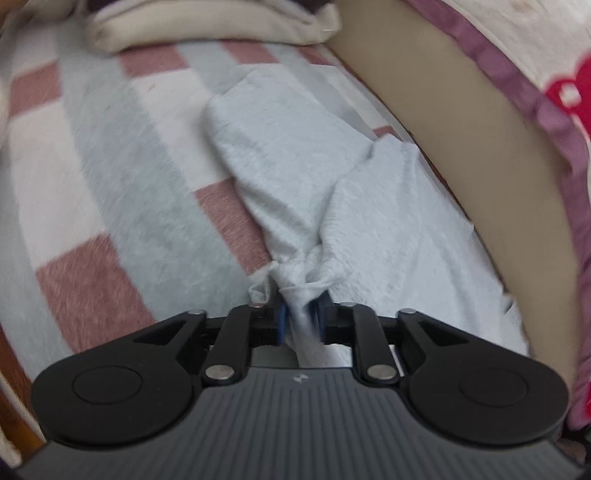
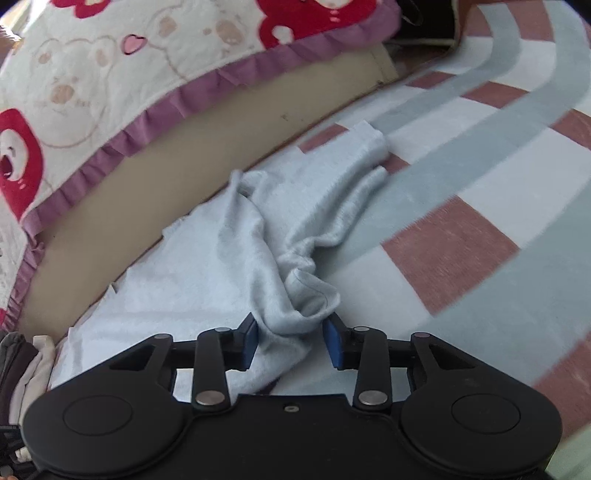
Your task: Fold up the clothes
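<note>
The left gripper (image 1: 301,321) has its jaws closed on a bunched edge of the pale blue garment (image 1: 295,177), the fabric pinched between the blue pads (image 1: 281,320). The right gripper (image 2: 290,341) has its jaws parted, with a fold of the same garment (image 2: 229,251) lying between them; the cloth touches the left pad but not clearly the right one. The garment lies crumpled on a checked blanket (image 2: 480,192) of pink, grey-blue and white squares, one sleeve reaching away from the grippers. Just beside it runs a tan panel (image 2: 184,162), overhung by a bear-print cover with a purple frill (image 2: 110,74). A folded cream cloth (image 1: 207,26) rests at the blanket's far end.
</note>
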Motion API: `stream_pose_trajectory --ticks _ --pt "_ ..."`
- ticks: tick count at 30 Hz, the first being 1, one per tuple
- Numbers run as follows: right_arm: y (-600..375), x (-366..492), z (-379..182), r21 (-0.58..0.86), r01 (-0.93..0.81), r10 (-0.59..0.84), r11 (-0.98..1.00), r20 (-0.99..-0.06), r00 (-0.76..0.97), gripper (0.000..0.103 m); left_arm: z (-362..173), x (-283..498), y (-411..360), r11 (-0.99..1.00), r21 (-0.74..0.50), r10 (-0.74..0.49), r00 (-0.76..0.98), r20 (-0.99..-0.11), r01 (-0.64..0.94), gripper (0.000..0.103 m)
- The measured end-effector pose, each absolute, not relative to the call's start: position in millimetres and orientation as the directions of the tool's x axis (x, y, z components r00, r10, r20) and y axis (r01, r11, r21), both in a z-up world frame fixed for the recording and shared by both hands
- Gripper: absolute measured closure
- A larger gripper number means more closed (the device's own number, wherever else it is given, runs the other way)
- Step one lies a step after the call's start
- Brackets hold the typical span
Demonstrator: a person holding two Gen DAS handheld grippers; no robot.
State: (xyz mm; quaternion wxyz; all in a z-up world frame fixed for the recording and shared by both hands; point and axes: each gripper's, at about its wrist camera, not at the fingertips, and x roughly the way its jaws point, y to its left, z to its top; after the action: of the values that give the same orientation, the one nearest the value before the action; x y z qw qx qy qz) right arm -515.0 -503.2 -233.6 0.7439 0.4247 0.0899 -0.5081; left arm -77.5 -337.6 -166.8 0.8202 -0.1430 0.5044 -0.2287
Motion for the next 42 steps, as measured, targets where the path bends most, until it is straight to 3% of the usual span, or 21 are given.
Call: stream_pose_trajectory --ticks 3,4,6,8,11,17,22,25,27,29,32,33,35,37,40,42 --pt "-516 -518 -239 0.597 0.79 -0.674 0.14 -0.527 0.518 0.063 -166 -72 -339 0.843 -0.491 -0.537 0.404 -0.74 0.221 0.084" --pt "-521 -519 -239 0.604 0.785 -0.662 0.14 -0.532 0.528 0.077 -162 -72 -342 0.844 -0.473 -0.536 0.424 -0.73 0.253 0.087" --pt "-527 -523 -234 0.622 0.771 -0.643 0.137 -0.536 0.547 0.085 -149 -75 -349 0.847 -0.409 -0.529 0.471 -0.706 0.339 0.095" --pt "-528 -526 -221 0.628 0.761 -0.627 0.162 -0.53 0.571 0.088 -132 -83 -347 0.846 -0.368 -0.526 0.495 -0.692 0.385 0.097" --pt "-524 -528 -194 0.622 0.754 -0.594 0.212 -0.531 0.604 0.09 -111 -95 -332 0.859 -0.337 -0.502 0.505 -0.702 0.386 0.097" --pt "-499 -539 -162 0.571 0.772 -0.492 0.278 -0.606 0.625 0.092 -90 -115 -300 0.902 -0.128 -0.356 0.54 -0.763 0.413 0.097" --pt "-479 -537 -196 0.453 0.843 -0.385 0.289 -0.751 0.536 0.091 -136 -105 -294 0.912 -0.051 -0.229 0.402 -0.887 0.407 0.096" --pt "-473 -545 -204 0.432 0.86 -0.378 0.273 -0.774 0.508 0.09 -128 -103 -294 0.915 -0.012 -0.2 0.428 -0.881 0.404 0.094" --pt "-473 -554 -196 0.297 0.913 -0.442 0.281 -0.804 0.398 0.092 -120 -103 -294 0.916 0.013 -0.187 0.454 -0.871 0.402 0.097" --pt "-476 -568 -189 0.201 0.943 -0.498 0.264 -0.809 0.312 0.089 -112 -102 -295 0.916 0.037 -0.174 0.48 -0.86 0.399 0.097" --pt "-494 -604 -187 0.36 0.906 -0.489 0.222 -0.763 0.423 0.085 -100 -101 -295 0.916 0.073 -0.155 0.518 -0.841 0.393 0.097" --pt "-503 -612 -190 0.42 0.884 -0.485 0.204 -0.741 0.464 0.083 -100 -107 -305 0.904 0.059 -0.183 0.507 -0.842 0.423 0.093" --pt "-517 -615 -195 0.468 0.86 -0.526 0.204 -0.688 0.5 0.07 -104 -124 -338 0.859 0.0 -0.273 0.456 -0.847 0.513 0.082" --pt "-534 -610 -201 0.447 0.861 -0.559 0.242 -0.661 0.5 0.061 -108 -141 -370 0.802 -0.06 -0.357 0.396 -0.846 0.595 0.062" --pt "-565 -601 -213 0.429 0.869 -0.565 0.246 -0.665 0.489 0.059 -114 -167 -418 0.696 -0.148 -0.47 0.291 -0.833 0.703 0.058" --pt "-585 -596 -222 0.444 0.863 -0.574 0.242 -0.651 0.496 0.044 -118 -184 -450 0.614 -0.204 -0.536 0.212 -0.817 0.763 0.058"
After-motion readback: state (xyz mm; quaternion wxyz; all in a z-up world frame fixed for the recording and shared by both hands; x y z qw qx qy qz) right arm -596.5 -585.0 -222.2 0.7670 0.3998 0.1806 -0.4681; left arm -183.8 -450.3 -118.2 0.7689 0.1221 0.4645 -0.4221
